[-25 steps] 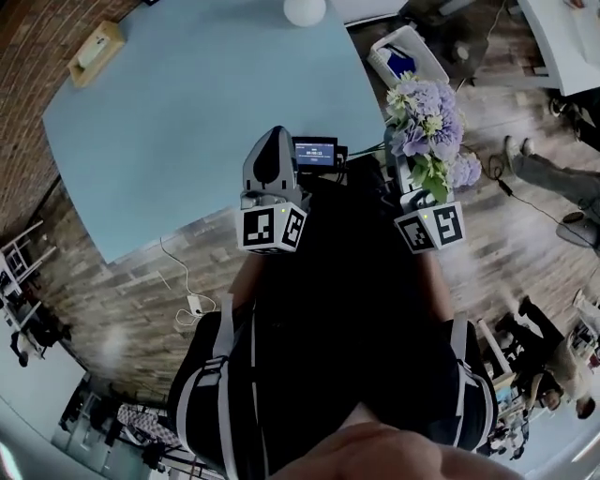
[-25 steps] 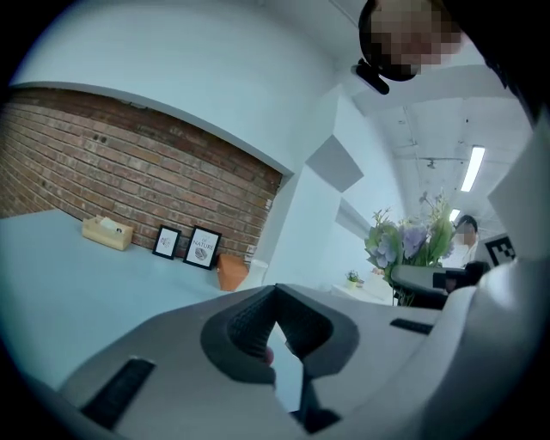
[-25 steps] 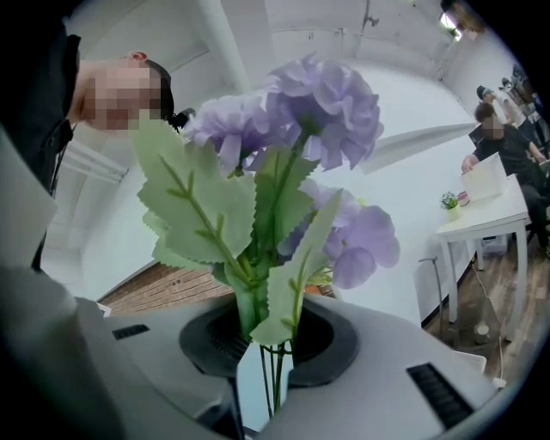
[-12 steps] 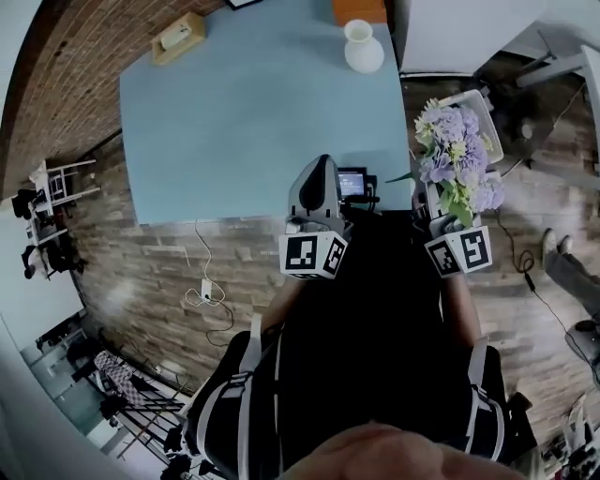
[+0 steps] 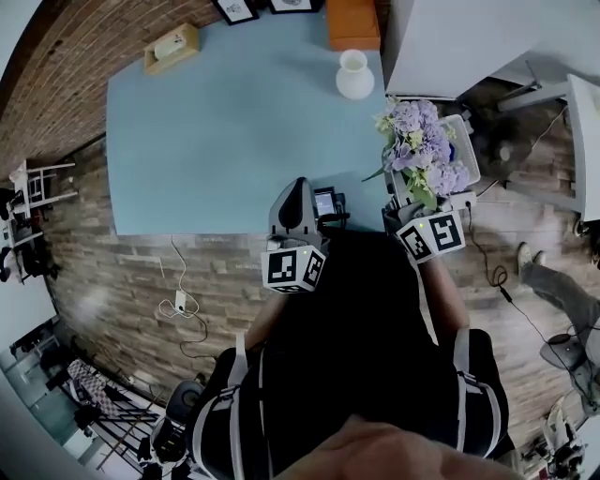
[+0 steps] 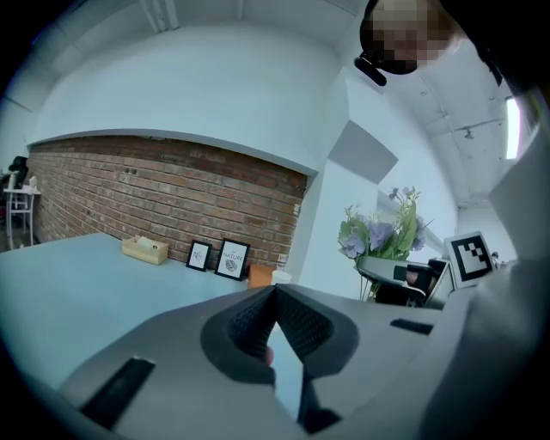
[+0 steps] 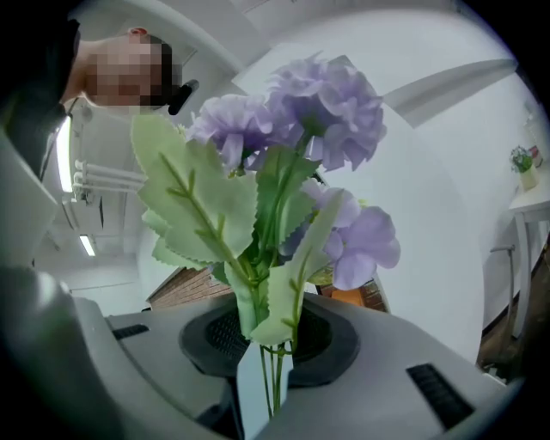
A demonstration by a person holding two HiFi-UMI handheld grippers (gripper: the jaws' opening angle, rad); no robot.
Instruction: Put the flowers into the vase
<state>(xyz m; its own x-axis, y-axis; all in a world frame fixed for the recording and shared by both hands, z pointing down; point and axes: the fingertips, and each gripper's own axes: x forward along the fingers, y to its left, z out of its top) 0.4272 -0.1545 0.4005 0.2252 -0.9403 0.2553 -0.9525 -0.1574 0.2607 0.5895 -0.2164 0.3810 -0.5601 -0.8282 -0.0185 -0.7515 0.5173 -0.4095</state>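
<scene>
A white vase (image 5: 354,75) stands near the far right corner of the light blue table (image 5: 206,122). It shows small and far in the left gripper view (image 6: 279,277). My right gripper (image 5: 398,202) is shut on the thin green stems of a bunch of purple flowers (image 5: 417,150) and holds them upright just off the table's right front corner. The blooms and leaves (image 7: 284,172) rise above the jaws (image 7: 266,335). My left gripper (image 5: 298,187) hangs over the table's front edge, its pads (image 6: 249,322) meeting at the tips with nothing between them. The flowers (image 6: 378,236) show to its right.
A tissue box (image 5: 171,47), picture frames (image 5: 234,9) and an orange box (image 5: 353,23) line the table's far edge by the brick wall. A white crate (image 5: 461,141) sits on the floor behind the flowers. A cable and plug strip (image 5: 180,302) lie on the wooden floor.
Both grippers have come nearer the table. The right one has carried the flowers to the table's right front corner, and the vase now shows closer to them.
</scene>
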